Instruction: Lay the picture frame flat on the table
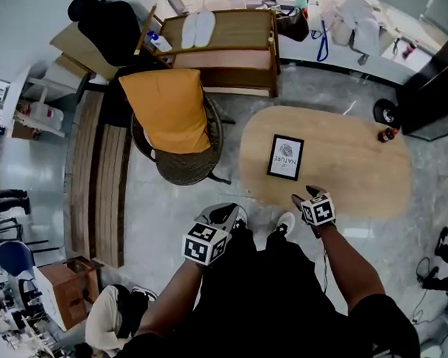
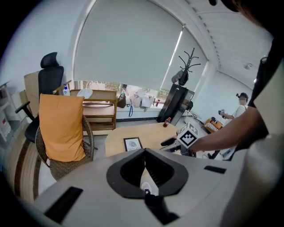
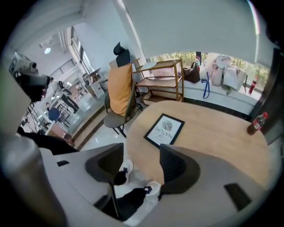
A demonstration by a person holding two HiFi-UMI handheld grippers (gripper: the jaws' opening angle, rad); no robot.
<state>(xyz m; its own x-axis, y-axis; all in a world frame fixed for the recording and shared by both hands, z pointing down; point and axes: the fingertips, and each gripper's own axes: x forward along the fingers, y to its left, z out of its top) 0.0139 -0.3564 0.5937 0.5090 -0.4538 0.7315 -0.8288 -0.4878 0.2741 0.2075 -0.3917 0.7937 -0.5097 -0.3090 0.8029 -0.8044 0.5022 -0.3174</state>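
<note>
A black picture frame [image 1: 285,157] with a white print lies flat on the oval wooden table [image 1: 357,176], left of its middle. My right gripper [image 1: 305,196] hovers over the table's near edge, just short of the frame. Its jaws stand open in the right gripper view [image 3: 141,153], with nothing between them, and the frame [image 3: 165,129] lies ahead of them. My left gripper [image 1: 224,212] hangs over the floor, left of the table. In the left gripper view its jaws [image 2: 145,157] meet, shut and empty, with the frame [image 2: 132,143] well beyond.
A wicker chair with an orange cushion [image 1: 169,114] stands left of the table. Behind it is a wooden shelf unit [image 1: 222,48]. A small red bottle [image 1: 386,135] stands at the table's far right edge. My shoes [image 1: 284,224] are by the near edge.
</note>
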